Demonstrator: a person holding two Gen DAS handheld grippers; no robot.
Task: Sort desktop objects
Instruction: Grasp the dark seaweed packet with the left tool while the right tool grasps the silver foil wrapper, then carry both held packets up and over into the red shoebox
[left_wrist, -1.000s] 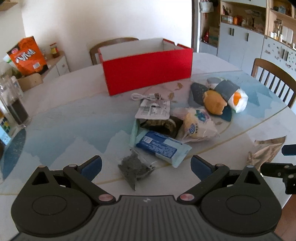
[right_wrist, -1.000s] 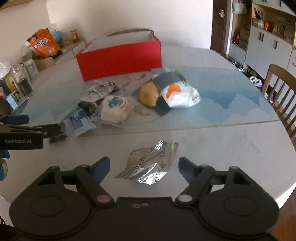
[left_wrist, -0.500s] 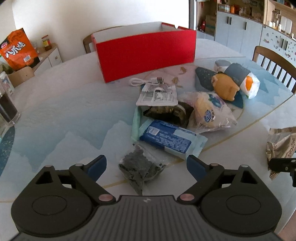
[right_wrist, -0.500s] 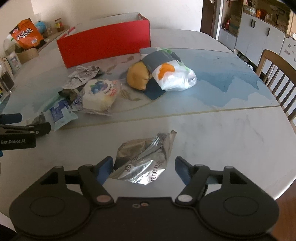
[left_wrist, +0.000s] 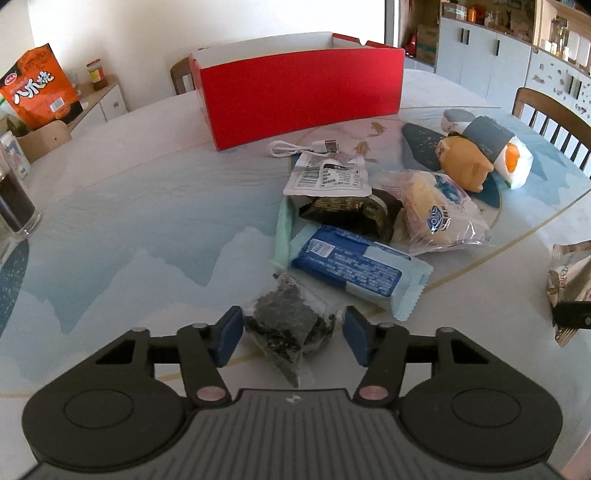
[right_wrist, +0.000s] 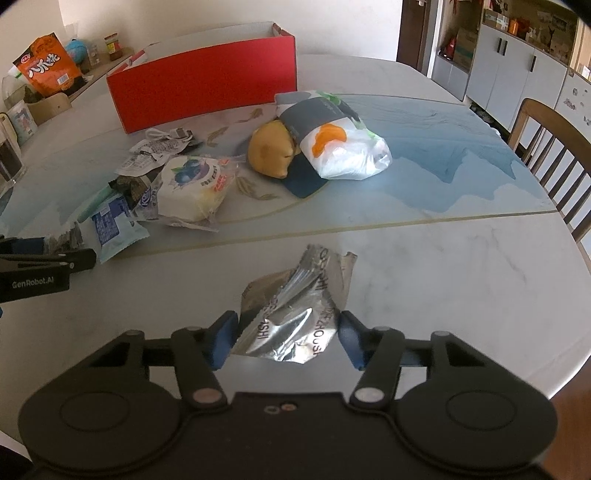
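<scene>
A small clear packet of dark bits (left_wrist: 284, 325) lies on the table between the fingers of my left gripper (left_wrist: 291, 334). The jaws are closing: the left pad touches the packet, while a small gap remains at the right pad. My right gripper (right_wrist: 286, 332) is closing on a crumpled silver wrapper (right_wrist: 291, 314), which both pads touch and which buckles upward. A red open box (left_wrist: 299, 96) stands at the back. Ahead lie a blue snack packet (left_wrist: 351, 269), a bagged bun (left_wrist: 439, 214), a tan plush toy (left_wrist: 465, 162) and a white cable (left_wrist: 303, 147).
A white plastic bag with an orange print (right_wrist: 343, 147) lies by the plush. A wooden chair (right_wrist: 546, 147) stands at the right table edge. A glass jar (left_wrist: 14, 206) and an orange snack bag (left_wrist: 37, 92) are far left. The left gripper (right_wrist: 44, 266) shows at the right view's left edge.
Both grippers sank toward the table and narrowed their jaws. The dark packet now sits between the left fingers, and the silver wrapper is pinched and bunched between the right ones.
</scene>
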